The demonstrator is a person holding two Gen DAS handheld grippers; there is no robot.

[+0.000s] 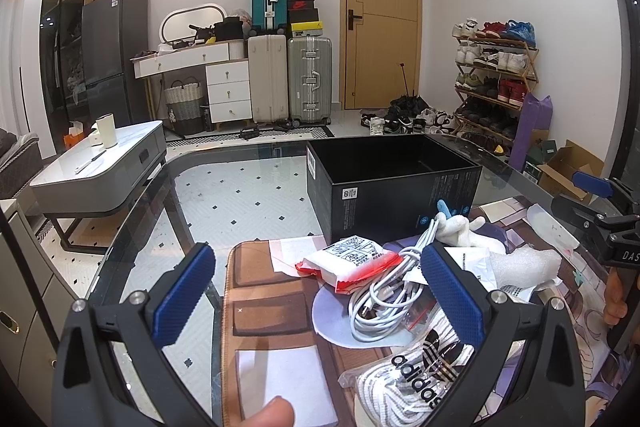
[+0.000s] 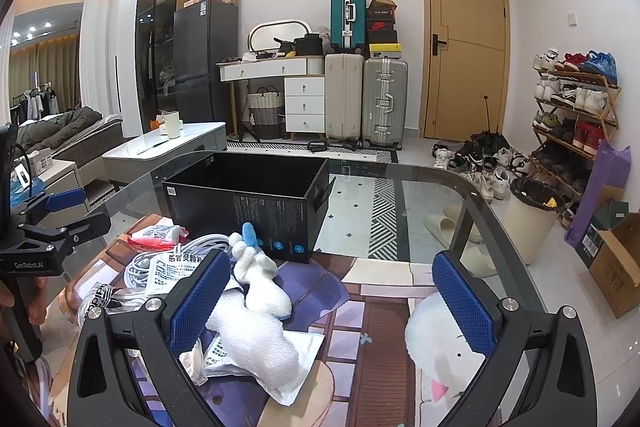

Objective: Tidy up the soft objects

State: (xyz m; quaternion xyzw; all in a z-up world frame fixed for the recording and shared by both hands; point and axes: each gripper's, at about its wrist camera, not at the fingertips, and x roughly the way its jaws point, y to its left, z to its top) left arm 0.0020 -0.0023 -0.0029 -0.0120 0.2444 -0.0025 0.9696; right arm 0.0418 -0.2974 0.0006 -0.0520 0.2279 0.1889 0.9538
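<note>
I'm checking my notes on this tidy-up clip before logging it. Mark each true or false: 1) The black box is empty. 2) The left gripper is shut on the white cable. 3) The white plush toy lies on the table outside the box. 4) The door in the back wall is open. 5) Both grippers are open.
1) True: the black box shows only its bare inside.
2) False: the left gripper is open and holds nothing; the white cable lies loose on the table.
3) True: the white plush toy lies on the mat in front of the box.
4) False: the door is closed.
5) True: the right gripper is open as well.
</note>
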